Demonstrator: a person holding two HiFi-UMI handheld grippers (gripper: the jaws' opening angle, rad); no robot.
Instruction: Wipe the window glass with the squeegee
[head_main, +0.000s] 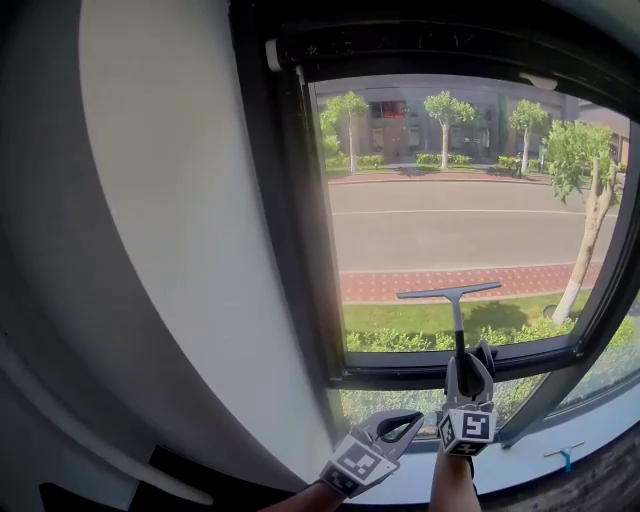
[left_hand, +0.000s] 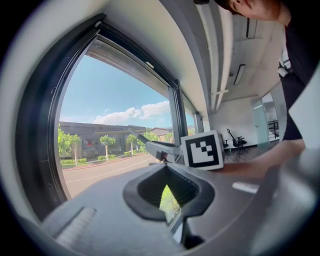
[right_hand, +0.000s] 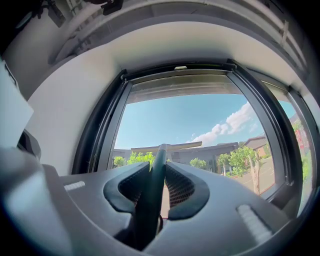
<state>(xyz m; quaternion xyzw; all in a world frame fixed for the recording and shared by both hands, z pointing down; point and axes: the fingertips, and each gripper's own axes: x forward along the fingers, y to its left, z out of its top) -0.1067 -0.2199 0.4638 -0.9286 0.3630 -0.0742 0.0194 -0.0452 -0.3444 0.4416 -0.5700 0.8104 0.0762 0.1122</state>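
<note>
nearest, below the window glass (head_main: 430, 215), the left gripper (head_main: 405, 425) hangs with jaws closed on nothing, while just right of it the right gripper (head_main: 470, 362) clamps the squeegee (head_main: 457, 315) handle, its shaft rising straight up, blade level before the lower glass.

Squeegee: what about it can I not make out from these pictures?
- Squeegee blade against the glass: the head view looks at it flat-on, so contact is unclear.
- Handle's lower end: hidden between the fingers of the right gripper, in the head and right gripper views.
- Left gripper view: the blade is too small to make out.
</note>
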